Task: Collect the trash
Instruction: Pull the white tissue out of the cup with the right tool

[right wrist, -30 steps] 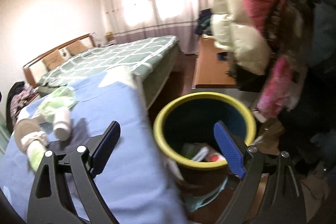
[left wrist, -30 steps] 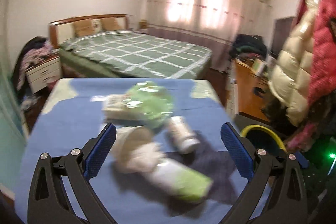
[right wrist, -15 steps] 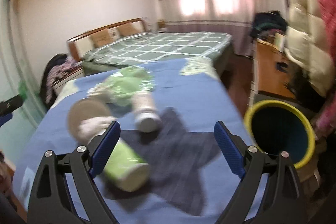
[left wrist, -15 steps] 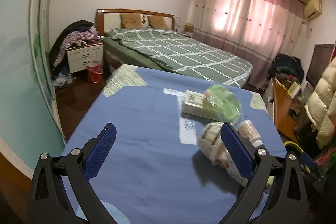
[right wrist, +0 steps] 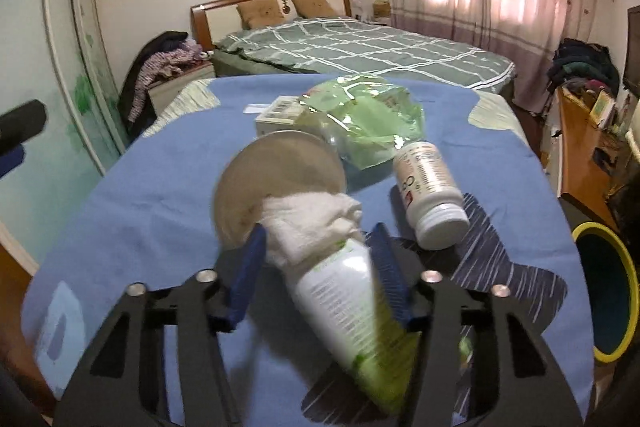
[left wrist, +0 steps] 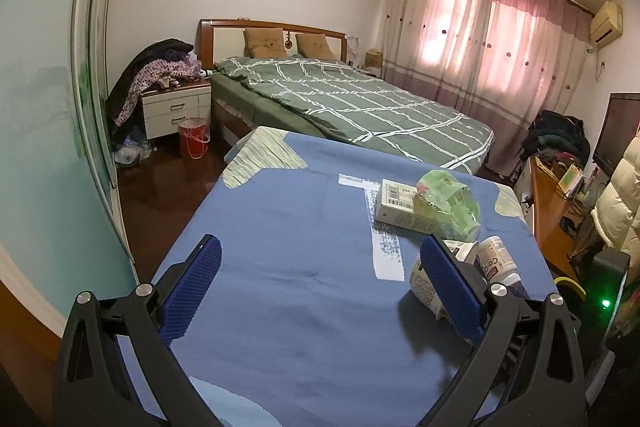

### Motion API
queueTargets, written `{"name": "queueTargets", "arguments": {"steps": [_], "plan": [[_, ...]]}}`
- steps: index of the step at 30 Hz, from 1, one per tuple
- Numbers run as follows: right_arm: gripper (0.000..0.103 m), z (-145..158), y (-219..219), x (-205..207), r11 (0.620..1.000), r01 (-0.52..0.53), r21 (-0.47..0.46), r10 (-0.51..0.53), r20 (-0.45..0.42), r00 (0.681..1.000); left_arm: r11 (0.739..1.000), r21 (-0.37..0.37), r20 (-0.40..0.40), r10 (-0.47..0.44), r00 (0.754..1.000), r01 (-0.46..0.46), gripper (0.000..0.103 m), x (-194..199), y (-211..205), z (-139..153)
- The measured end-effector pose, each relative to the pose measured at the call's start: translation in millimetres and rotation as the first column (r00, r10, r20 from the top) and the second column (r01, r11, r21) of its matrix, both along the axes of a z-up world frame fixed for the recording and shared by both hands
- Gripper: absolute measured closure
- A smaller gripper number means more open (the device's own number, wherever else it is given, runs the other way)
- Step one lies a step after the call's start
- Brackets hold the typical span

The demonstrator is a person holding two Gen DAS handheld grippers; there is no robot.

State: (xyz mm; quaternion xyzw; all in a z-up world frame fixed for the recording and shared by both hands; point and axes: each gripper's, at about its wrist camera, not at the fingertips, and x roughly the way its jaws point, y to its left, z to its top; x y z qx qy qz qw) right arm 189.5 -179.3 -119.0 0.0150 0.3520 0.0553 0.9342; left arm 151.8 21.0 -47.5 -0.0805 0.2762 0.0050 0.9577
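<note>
**A:** Your right gripper (right wrist: 320, 255) is closing its jaws around the white-and-green tube (right wrist: 352, 311) and the wad of white tissue (right wrist: 316, 223) lying over its narrow end. Both sit between the pads, but I can't say the pads are pressing yet. Your left gripper (left wrist: 320, 287) hangs wide open over bare blue cloth (left wrist: 288, 227), holding nothing.

**B:** What can go wrong for you here?

**A:** The tube tapers, so if you clamp near the thin end it may squirt forward out of the pads. The tissue is soft and loose; you may lift it alone, or drop it on the way to the bin. The round lid (right wrist: 276, 183) lies just behind the tissue, and the white bottle (right wrist: 432, 195) lies on its side just beside your right finger, so a sloppy close or lift could knock either one and send the bottle rolling toward the table edge.

**B:** And where does the trash go?

**A:** The yellow-rimmed bin (right wrist: 612, 291) stands on the floor off the table's right edge. You must carry clear over that edge, or the load lands on the floor.

**B:** Any writing you can read?

**A:** Little. The tube carries rows of small print, too blurred to read. The bottle shows large letters that look like "Co", uncertain. The white box (left wrist: 400, 207) under the green plastic bag (left wrist: 448, 203) shows a barcode label, nothing legible.
</note>
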Motion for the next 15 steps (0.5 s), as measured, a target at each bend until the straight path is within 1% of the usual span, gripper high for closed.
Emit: {"name": "queueTargets", "arguments": {"steps": [2, 4, 8, 15], "plan": [[0.082, 0.9, -3.9, 2.9, 1.0, -0.008, 0.023, 0.008, -0.004, 1.0, 1.0, -0.004, -0.007, -0.001, 1.0, 0.001, 0.005, 2.9, 1.0, -3.0], [0.095, 4.3, -4.2, 5.7, 1.0, -0.012, 0.027, 0.012, -0.001, 1.0, 1.0, -0.009, -0.015, -0.005, 1.0, 0.005, 0.005, 3.0, 0.2, -5.0], [0.097, 16.2, -9.1, 7.7, 0.998, -0.01, 0.061, 0.009, 0.021, 1.0, 1.0, -0.009, -0.028, -0.01, 1.0, 0.01, 0.005, 5.1, 0.6, -9.6], [0.098, 49.0, -13.1, 6.9, 0.992, -0.027, 0.127, 0.016, 0.089, 0.996, 1.0, -0.008, -0.041, -0.01, 0.999, 0.01, 0.005, 10.3, -2.2, -12.4]]}}
